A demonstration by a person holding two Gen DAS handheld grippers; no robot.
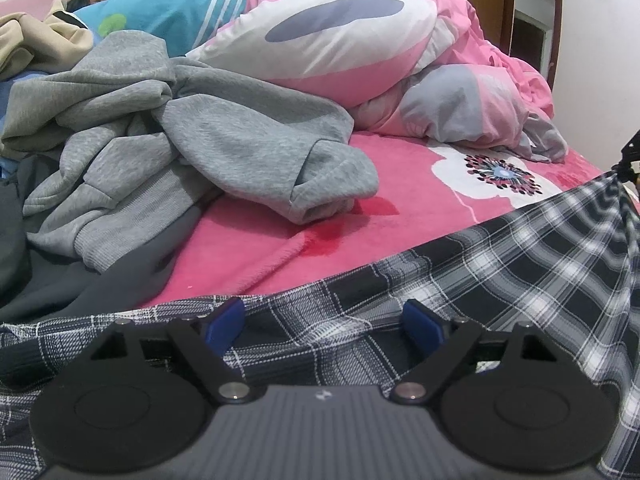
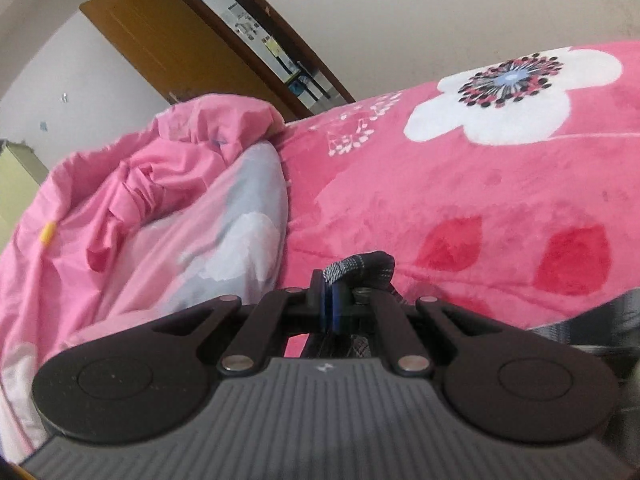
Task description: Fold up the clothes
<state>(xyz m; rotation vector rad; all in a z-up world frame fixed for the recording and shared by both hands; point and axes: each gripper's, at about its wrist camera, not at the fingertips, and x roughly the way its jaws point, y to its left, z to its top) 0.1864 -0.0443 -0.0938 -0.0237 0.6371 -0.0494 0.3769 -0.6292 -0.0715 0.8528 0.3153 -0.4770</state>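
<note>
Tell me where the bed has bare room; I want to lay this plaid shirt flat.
The widest bare patch is the pink blanket between the grey hoodie, the crumpled duvet and the plaid shirt, around the white flower print. The left side is crowded: hoodie heaped over dark clothes.

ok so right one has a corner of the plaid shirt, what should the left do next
Probably close the left gripper on the plaid shirt lying between its open jaws. The right gripper already pinches a corner, so a second hold would let the cloth be spread.
</note>
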